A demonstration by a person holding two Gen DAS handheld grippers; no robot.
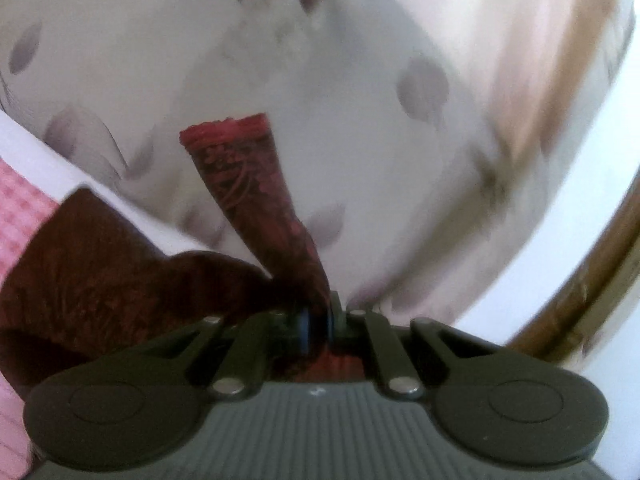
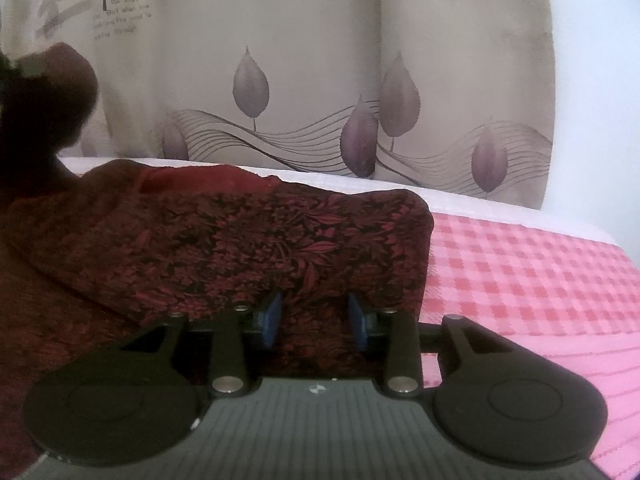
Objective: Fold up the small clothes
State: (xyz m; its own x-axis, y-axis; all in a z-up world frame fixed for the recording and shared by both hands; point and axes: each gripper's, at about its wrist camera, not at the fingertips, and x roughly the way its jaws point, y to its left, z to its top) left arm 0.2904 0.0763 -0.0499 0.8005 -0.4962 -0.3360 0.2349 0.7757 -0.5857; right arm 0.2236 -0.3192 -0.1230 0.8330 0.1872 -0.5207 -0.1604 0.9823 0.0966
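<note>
Left gripper (image 1: pixel 318 326): jaws pinched together on a bunched part of the garment (image 1: pixel 244 184), lifted off the bed. A narrow strip, probably a sleeve or leg, stands away from the jaws and ends in a ribbed red cuff (image 1: pixel 224 130). Judged purpose of the hold: raising one end so it can be carried across the rest as a fold. The view is motion-blurred.

Right gripper (image 2: pixel 314 322): jaws spread apart, blue pads (image 2: pixel 273 320) showing on either side, nothing clamped between them. It sits low over the near edge of the cloth. Whether it presses the cloth I cannot tell. Judged purpose: ready to pin or take this edge while the other end is lifted.

Garment (image 2: pixel 248 248): dark red with a floral pattern. The main body lies fairly flat on the bed. Its right edge is squared off and rests on the pink cover. The left part rises toward the raised end, seen as a dark mass at upper left of the right view.

Cover (image 2: pixel 532 272): pink and white check, serving as the folding surface.

Sheet (image 2: pixel 460 196): white band along the far edge of the bed.

Curtain (image 2: pixel 304 92): pale, printed with purple leaves and wavy lines, hanging behind the bed.

Stage, judged: fold in hand, not yet laid down.
</note>
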